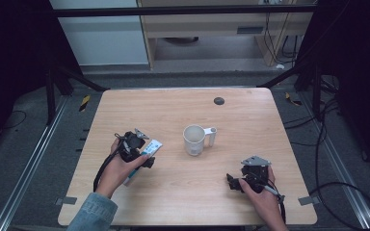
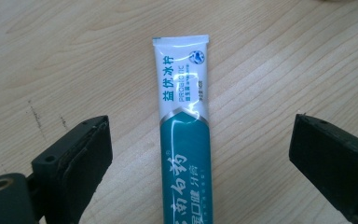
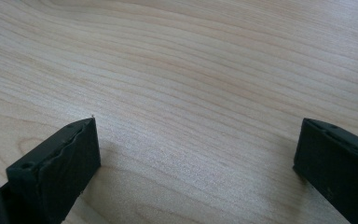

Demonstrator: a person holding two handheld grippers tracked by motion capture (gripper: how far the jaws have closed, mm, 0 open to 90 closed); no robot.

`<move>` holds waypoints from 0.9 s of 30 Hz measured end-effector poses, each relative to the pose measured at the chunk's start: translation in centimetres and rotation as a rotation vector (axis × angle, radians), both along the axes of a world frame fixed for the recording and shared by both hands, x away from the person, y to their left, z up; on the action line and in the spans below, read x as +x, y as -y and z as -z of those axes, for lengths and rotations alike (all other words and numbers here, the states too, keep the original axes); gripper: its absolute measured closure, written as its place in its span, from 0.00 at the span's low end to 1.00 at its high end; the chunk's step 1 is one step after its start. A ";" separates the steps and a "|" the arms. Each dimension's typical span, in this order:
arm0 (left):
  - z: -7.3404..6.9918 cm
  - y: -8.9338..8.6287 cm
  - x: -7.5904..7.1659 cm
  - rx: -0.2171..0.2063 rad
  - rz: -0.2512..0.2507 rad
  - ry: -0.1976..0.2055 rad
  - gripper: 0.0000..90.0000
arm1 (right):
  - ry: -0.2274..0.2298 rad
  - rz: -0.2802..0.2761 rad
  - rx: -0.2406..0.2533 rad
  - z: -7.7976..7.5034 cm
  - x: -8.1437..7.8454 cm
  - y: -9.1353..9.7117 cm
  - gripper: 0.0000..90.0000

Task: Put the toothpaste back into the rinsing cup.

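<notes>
A white mug (image 1: 194,139) stands mid-table; left of it the left gripper (image 1: 139,153) hovers over a toothpaste tube (image 1: 144,159), and the right gripper (image 1: 237,182) sits to the mug's near right.

Soft, even light is falling from above onto the counter (image 1: 183,192) in the high view, while the surroundings are sinking into near-black at both sides. Shadows are staying faint — the mug (image 1: 194,140) is casting only a weak one. The picture is looking slightly soft and low in detail. In the left gripper view the tube (image 2: 185,140) is sitting in sharp focus, with white glare streaking its glossy upper half; the left tongs (image 2: 200,163) are blurring at the bottom edge. In the right gripper view the wood grain is blurring toward the top — the right tongs (image 3: 196,168) are throwing a soft shadow beside the left jaw.
</notes>
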State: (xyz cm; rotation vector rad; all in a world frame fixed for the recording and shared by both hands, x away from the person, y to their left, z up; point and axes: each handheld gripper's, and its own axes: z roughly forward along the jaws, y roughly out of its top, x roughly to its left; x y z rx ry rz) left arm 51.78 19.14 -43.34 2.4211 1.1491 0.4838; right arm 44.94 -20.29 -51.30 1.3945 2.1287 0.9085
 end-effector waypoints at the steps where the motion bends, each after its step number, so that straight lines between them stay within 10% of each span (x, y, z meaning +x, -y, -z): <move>1: 0.1 0.1 0.2 0.001 -0.003 -0.015 0.06 | 0.000 0.000 0.000 0.0 0.0 0.0 0.00; 27: -0.1 -0.1 1.7 0.018 -0.023 -0.076 0.17 | 0.000 0.003 0.001 0.0 0.0 0.0 0.01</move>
